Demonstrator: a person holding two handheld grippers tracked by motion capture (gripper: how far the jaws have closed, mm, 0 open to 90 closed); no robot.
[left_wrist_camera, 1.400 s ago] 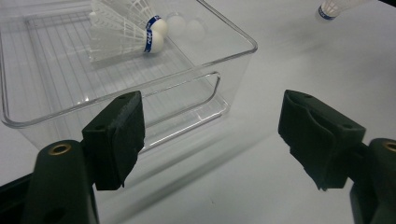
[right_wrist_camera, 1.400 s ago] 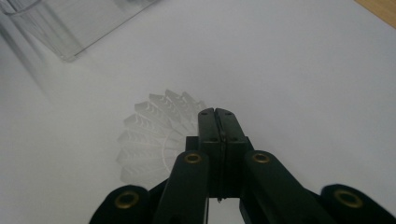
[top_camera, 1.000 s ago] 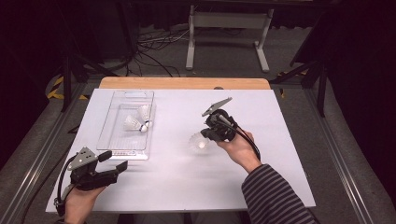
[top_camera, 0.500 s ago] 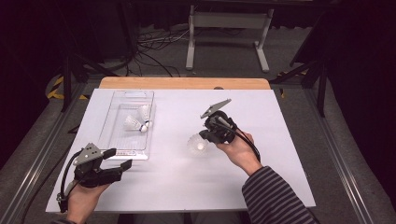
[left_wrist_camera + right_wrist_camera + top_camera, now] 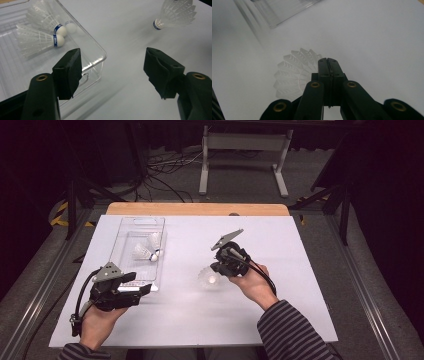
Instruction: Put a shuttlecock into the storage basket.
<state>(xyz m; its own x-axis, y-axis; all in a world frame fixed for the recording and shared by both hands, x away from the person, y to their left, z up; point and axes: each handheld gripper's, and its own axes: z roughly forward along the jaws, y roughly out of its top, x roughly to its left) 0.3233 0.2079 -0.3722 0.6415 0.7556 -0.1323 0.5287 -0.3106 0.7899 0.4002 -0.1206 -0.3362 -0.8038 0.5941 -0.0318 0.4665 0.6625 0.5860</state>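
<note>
- The white table point(image 5: 300, 270) takes up the middle of the high view, with a wooden strip point(image 5: 197, 209) along its far edge.
- A clear plastic tray point(image 5: 120, 240) lies on the left half of the table, its long side running near to far. In the left gripper view its rounded near corner point(image 5: 100, 56) sits just past the left jaw.
- The left gripper point(image 5: 145, 290) is held low at the near left, just beside the tray's near end and pointing right. Its jaws stand wide apart with nothing between them, though they have just been closing a little. In the left gripper view point(image 5: 112, 72) the table shows through the gap.
- The right gripper point(image 5: 216, 268) is near the middle of the table, pointing left and down. Its jaws are clenched together point(image 5: 329, 65) on a feather edge of a shuttlecock.
- That held shuttlecock point(image 5: 207, 278) hangs just at the gripper's tip, close over the table, its feather skirt point(image 5: 292, 72) fanned out to the left of the jaws. From the left gripper's side it is seen at the far right point(image 5: 175, 12), cork pointing left.
- Two more shuttlecocks point(image 5: 147, 249) lie in the middle of the tray, touching, with their blue-banded corks point(image 5: 58, 35) together.
</note>
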